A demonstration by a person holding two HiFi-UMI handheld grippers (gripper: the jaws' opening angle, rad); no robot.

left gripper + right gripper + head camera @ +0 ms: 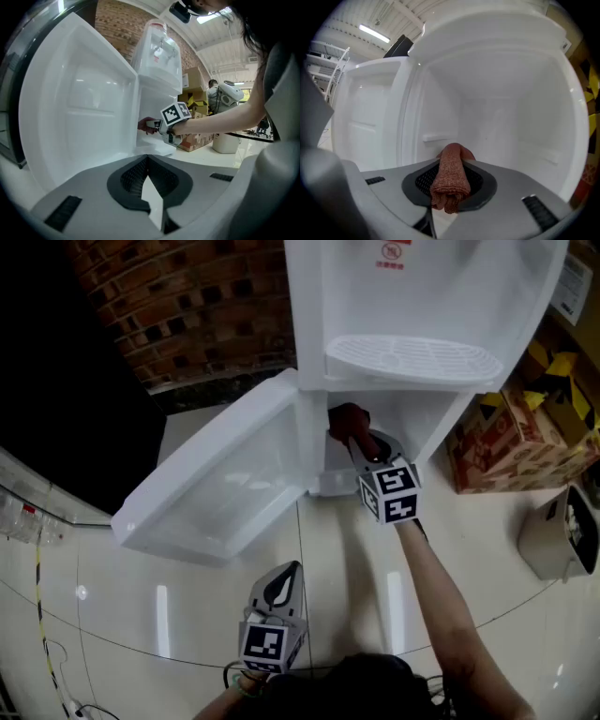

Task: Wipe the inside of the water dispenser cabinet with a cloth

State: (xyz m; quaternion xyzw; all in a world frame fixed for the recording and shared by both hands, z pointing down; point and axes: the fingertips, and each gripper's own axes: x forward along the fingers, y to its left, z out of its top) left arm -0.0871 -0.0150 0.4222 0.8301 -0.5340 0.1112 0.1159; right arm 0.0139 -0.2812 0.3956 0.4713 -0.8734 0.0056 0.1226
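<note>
At the cabinet (511, 103) front edge, right gripper (450, 169) jaws clamp the cloth (450, 180), which could pull free if dragged hard; left gripper (146, 161) jaws are closed and empty.

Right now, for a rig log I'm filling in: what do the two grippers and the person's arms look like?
The left gripper and the right gripper have grey moulded bodies that taper to two jaws lined with black ribbed pads. Each carries a white cube printed with black square markers. The right forearm is bare, with no sleeve in view.
</note>
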